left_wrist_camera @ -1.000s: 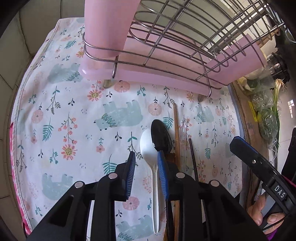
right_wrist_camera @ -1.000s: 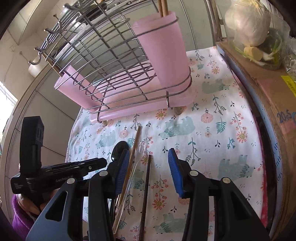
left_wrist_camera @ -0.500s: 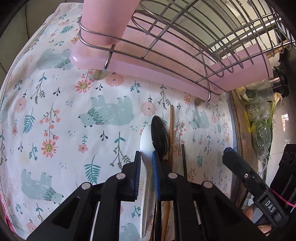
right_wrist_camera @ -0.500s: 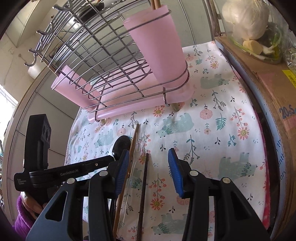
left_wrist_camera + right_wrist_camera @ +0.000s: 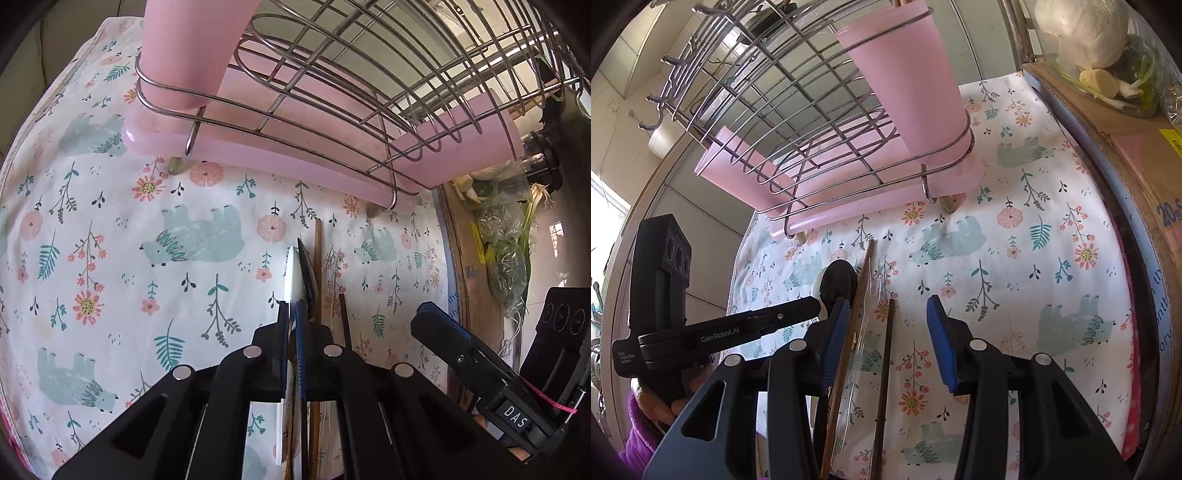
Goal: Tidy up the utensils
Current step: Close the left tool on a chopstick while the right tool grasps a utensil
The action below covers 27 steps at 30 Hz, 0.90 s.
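Left gripper (image 5: 291, 314) is pinching the white plastic spoon (image 5: 290, 275) at its neck, on the cloth beside the black spoon (image 5: 308, 277) (light, slippery, bendy). Right gripper (image 5: 884, 332) is hovering half-open, empty.

white spoon (image 5: 291, 280) tipped on edge; black spoon (image 5: 837, 282), chopsticks (image 5: 884, 369), clear fork (image 5: 866, 325) lie alongside.

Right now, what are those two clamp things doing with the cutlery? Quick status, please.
Left gripper shut on white spoon. Right gripper open above clear fork and dark chopstick. Black spoon crowds the white one; pink cup unblocked.
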{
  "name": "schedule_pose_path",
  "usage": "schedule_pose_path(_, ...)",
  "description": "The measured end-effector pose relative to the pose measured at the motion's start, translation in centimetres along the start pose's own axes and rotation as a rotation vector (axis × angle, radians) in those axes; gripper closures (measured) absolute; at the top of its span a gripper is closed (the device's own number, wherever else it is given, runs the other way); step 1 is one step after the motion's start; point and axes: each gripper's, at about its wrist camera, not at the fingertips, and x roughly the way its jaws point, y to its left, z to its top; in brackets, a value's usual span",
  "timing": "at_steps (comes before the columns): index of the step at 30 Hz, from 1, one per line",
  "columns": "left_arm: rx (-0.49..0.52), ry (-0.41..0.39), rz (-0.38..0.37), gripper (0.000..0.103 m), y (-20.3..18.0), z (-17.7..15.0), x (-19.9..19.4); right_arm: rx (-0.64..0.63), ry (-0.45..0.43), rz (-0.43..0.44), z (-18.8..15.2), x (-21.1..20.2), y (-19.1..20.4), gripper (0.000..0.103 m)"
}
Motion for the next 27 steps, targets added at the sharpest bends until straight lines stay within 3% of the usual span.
schedule_pose_path(9,0.038,-0.022,0.044,0.095,-1.1,0.7,1.1,0.001,0.017,0.0,-0.1,0.4,-0.1,0.058)
schedule_pose_path(15,0.067,-0.061,0.074,0.1,-1.0,0.7,0.3,0.02,0.042,0.027,0.0,0.7,-0.6,0.059)
schedule_pose_path(20,0.071,-0.107,0.084,0.101,-0.1,0.5,-1.8,0.046,0.108,0.062,-0.2,2.0,-1.0,0.079)
schedule_pose_path(27,0.05,-0.144,0.063,0.101,1.5,0.6,-3.9,0.048,0.182,0.03,-0.3,4.2,-0.5,0.081)
